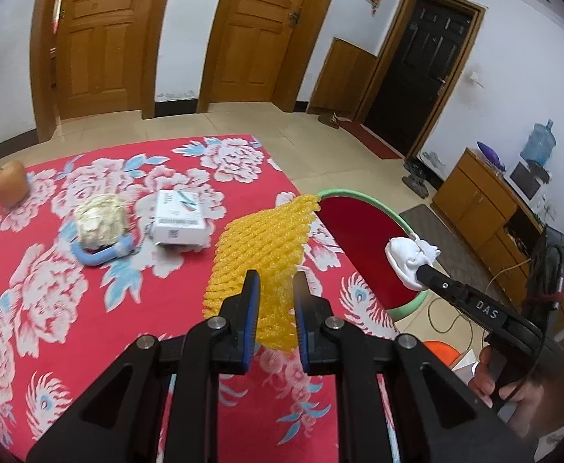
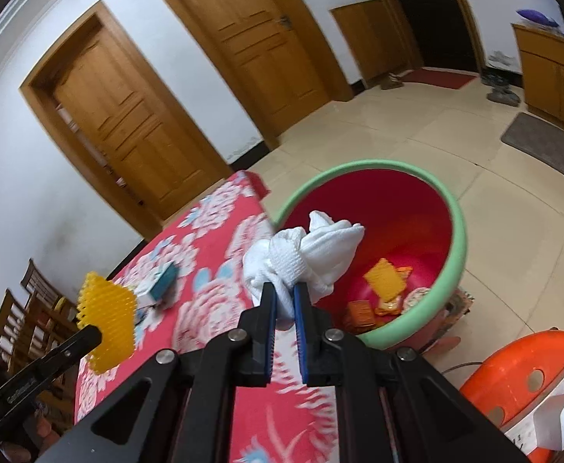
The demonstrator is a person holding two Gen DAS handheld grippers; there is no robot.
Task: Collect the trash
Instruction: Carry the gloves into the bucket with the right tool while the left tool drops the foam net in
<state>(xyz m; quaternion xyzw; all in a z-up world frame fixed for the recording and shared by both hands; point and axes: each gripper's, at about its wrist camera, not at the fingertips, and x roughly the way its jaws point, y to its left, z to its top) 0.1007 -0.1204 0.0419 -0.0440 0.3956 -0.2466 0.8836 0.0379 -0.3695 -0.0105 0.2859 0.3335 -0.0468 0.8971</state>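
My left gripper (image 1: pixel 275 283) is shut on a yellow foam fruit net (image 1: pixel 260 247), held above the red flowered tablecloth (image 1: pixel 108 308) near its right edge. In the right wrist view that net (image 2: pixel 106 318) shows at the lower left. My right gripper (image 2: pixel 285 292) is shut on a knotted white cloth wad (image 2: pixel 309 258), held at the near rim of the red bin with a green rim (image 2: pixel 457 216). In the left wrist view the wad (image 1: pixel 407 256) hangs over the bin (image 1: pixel 359 227). Orange wrappers (image 2: pixel 384 279) lie in the bin's bottom.
On the table lie a white box (image 1: pixel 181 222), a crumpled pale wad (image 1: pixel 100 220) on a blue ring (image 1: pixel 102 254), and an onion (image 1: pixel 10 185) at the far left. An orange stool (image 2: pixel 521 370) stands right of the bin. Wooden doors and a cabinet (image 1: pixel 486 208) line the room.
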